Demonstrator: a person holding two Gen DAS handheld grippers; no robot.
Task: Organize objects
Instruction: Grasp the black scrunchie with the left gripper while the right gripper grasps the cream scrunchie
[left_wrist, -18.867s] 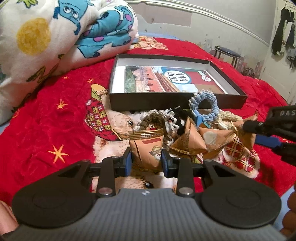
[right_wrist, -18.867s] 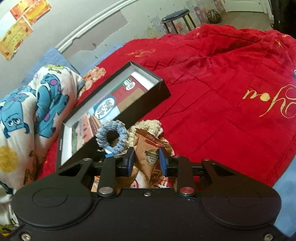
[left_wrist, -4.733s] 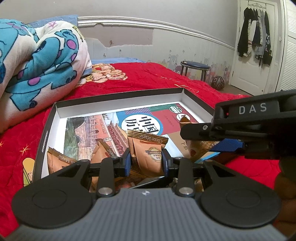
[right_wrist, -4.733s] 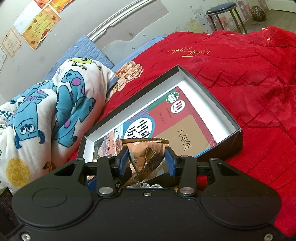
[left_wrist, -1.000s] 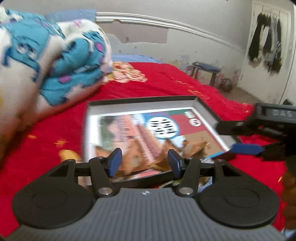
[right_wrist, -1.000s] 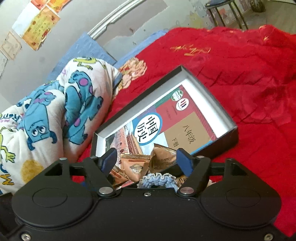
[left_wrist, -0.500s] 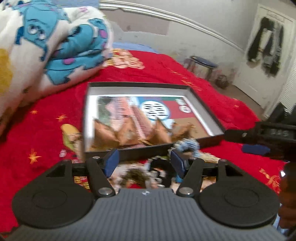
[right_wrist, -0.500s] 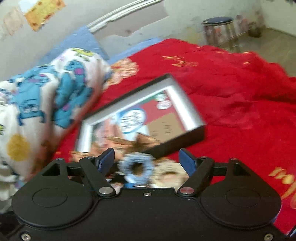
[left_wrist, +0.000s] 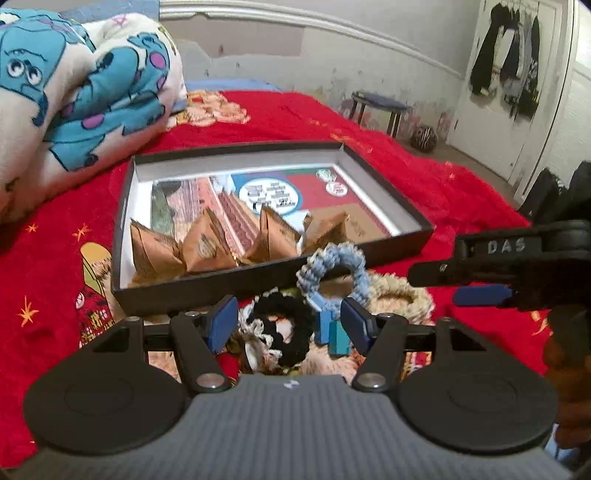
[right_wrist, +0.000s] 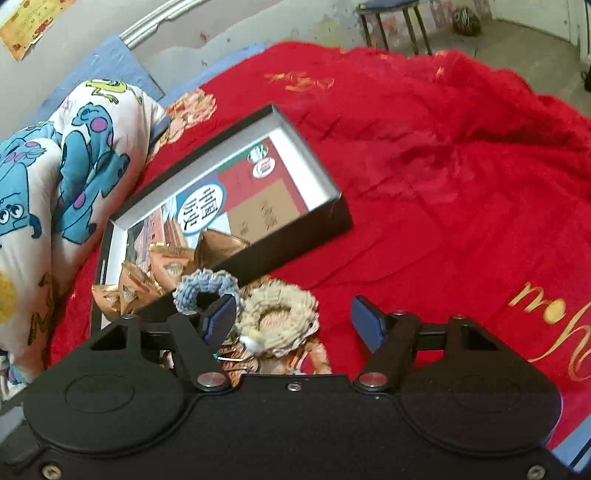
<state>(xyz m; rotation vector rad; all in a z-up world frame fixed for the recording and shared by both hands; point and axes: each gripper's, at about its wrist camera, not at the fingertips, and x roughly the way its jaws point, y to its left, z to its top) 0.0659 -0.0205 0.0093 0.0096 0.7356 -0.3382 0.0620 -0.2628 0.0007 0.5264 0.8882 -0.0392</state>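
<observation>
The left gripper (left_wrist: 290, 325) and right gripper (right_wrist: 293, 323) are held spread wide, nothing clasped; just before the black box (left_wrist: 207, 286), black (left_wrist: 291, 325), blue (left_wrist: 332, 273) and beige scrunchies (right_wrist: 279, 312) are heaped; four brown packets (left_wrist: 207, 247) are ranged inside it.

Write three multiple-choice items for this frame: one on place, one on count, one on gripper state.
1. Where do the brown snack packets lie?
A. inside the black box
B. on the stool
C. on the cartoon blanket

2. How many brown packets show in the box, left wrist view?
A. one
B. four
C. seven

3. How is the left gripper?
A. shut on a packet
B. open, holding nothing
C. shut on the blue scrunchie

Key: 1 A, they sit along the box's near wall; 2 B, four stand in a row; 3 B, its fingers are spread apart and hold nothing.
</observation>
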